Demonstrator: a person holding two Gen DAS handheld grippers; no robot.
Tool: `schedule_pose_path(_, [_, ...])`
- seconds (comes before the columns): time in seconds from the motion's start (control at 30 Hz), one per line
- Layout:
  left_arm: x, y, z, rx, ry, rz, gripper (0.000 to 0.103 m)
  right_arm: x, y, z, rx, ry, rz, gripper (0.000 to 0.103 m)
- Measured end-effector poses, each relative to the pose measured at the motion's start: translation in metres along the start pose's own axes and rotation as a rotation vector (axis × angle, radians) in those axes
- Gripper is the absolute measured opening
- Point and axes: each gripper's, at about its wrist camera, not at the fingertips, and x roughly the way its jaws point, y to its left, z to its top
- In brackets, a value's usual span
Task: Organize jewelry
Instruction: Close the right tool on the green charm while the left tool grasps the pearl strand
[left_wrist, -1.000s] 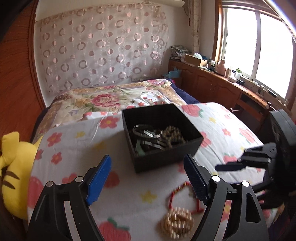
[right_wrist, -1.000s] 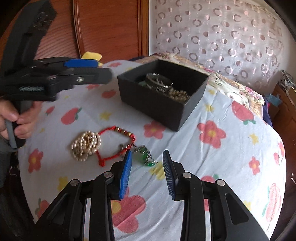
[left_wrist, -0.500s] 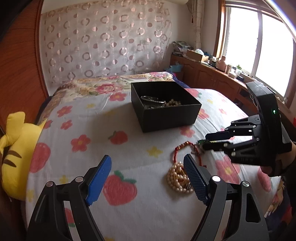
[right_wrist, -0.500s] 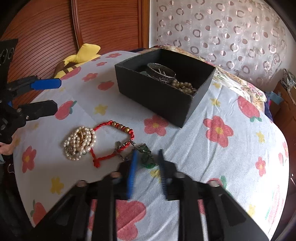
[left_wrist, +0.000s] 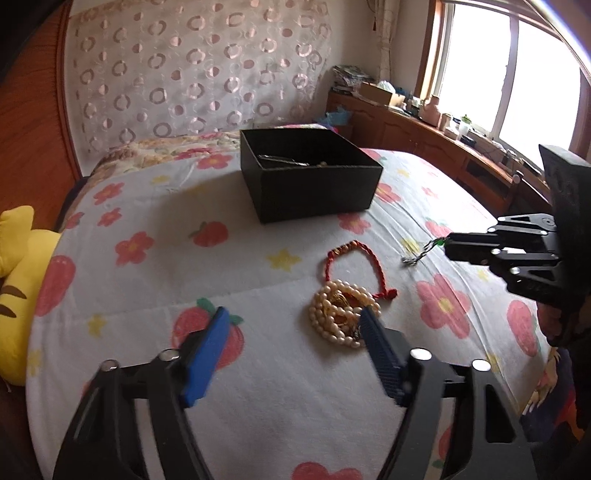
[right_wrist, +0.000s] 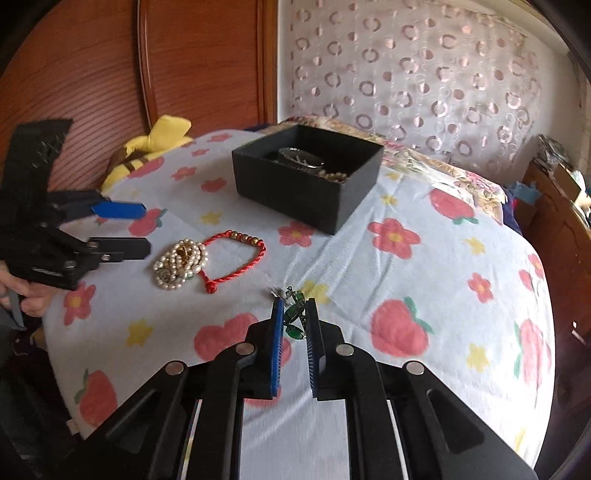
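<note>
- The right gripper (right_wrist: 294, 319) had its jaws drawn close together on the green-stone piece (right_wrist: 293, 318), a small chain with green beads, near the bed's (right_wrist: 424, 280) near edge as the right wrist camera saw it. In the left wrist view a short tail of the chain (left_wrist: 419, 255) hung out in front of the tips.
- The hold looked partial, so a firm, steady squeeze before lifting seemed wise; a loose chain could slip through.
- The lift was best made straight up off the bedspread, so the dangling end would not snag the red cord bracelet (right_wrist: 236, 254) lying close by toward the bed's left side.
- The black box (right_wrist: 306, 177) stood farther back toward the head of the bed, already holding a metal bangle (right_wrist: 301, 157) and some beads. The carry should clear its near wall and release low over the middle.
- The left gripper (left_wrist: 291, 354) hung with its jaws wide apart and empty, just short of the pearl strand (left_wrist: 341, 314), which lay bunched and touching the red cord's knot.
- Judged from this, the pearls would be its next pick; a scoop across the thickest bunch would take the whole strand and not drag the red cord along.
</note>
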Motion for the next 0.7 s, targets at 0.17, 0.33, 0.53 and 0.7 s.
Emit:
schedule_pose_path(0.17, [0.011,-0.005,0.0,0.014,0.043,-0.022,0.036,-0.009,-0.002,-0.014,0.027,-0.001,-0.003,0.013])
schedule_pose_path(0.33, [0.021,-0.007,0.004,0.009,0.073,-0.036,0.029,-0.013,0.004,-0.026,0.047,-0.005,0.009,0.013])
schedule_pose_path(0.53, [0.028,-0.016,0.011,0.047,0.087,-0.001,0.029,-0.007,0.014,-0.038,0.042,0.007,0.002,0.013])
schedule_pose_path(0.7, [0.031,-0.019,0.011,0.071,0.089,-0.023,0.015,-0.008,0.012,-0.038,0.062,-0.004,0.009,0.013])
